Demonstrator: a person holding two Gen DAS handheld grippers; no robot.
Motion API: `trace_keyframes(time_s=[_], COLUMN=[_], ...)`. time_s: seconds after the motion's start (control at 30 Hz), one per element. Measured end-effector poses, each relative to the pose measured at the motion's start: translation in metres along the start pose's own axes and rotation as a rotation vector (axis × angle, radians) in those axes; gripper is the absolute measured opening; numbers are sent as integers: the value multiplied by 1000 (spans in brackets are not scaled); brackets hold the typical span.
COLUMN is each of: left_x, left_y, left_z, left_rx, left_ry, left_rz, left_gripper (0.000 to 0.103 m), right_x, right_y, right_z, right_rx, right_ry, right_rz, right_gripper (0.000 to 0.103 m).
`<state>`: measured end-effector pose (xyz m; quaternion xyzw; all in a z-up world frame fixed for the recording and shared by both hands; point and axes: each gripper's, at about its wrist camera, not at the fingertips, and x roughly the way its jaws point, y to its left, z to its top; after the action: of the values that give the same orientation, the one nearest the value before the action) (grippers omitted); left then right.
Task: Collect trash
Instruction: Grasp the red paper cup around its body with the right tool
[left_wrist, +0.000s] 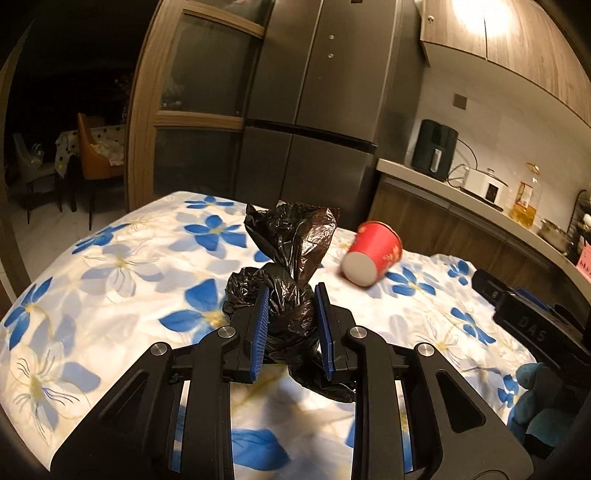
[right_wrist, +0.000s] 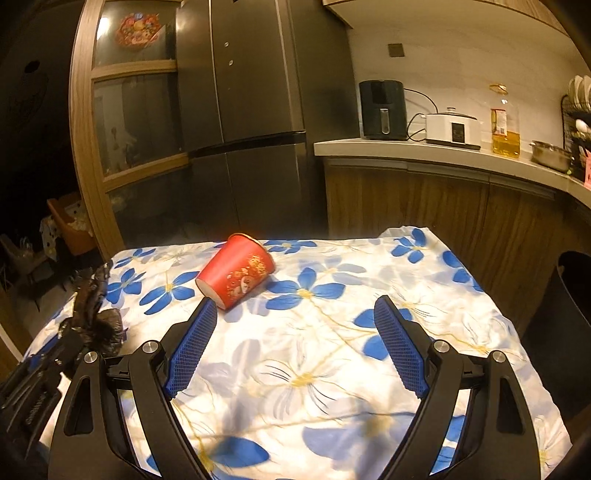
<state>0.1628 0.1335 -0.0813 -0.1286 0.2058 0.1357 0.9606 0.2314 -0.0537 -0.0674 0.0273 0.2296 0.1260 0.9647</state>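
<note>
Crinkled glossy black plastic bag (left_wrist: 291, 258); smooth red paper cup (right_wrist: 236, 275); matt floral cloth table cover (right_wrist: 332, 350); brushed-metal refrigerator (right_wrist: 251, 110).

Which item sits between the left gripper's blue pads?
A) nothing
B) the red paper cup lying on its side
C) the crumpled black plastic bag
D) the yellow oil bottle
C: in the left wrist view the left gripper has its pads closed on the crumpled black plastic bag, while the red paper cup lies apart on the floral tablecloth.
</note>
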Motion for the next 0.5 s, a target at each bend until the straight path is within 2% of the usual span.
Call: trace_keyframes(time_s=[0.37, 0.5], left_x=[3, 7], left_y=[27, 35], left_z=[9, 12], left_rx=[-40, -54], left_ry=[-16, -6], left_rz=[20, 24], left_gripper=[24, 24], right_x=[47, 75], right_y=[43, 57], right_z=[11, 19], right_rx=[-6, 20], right_ry=[-3, 21], right_rz=[-31, -46], right_gripper=[87, 88])
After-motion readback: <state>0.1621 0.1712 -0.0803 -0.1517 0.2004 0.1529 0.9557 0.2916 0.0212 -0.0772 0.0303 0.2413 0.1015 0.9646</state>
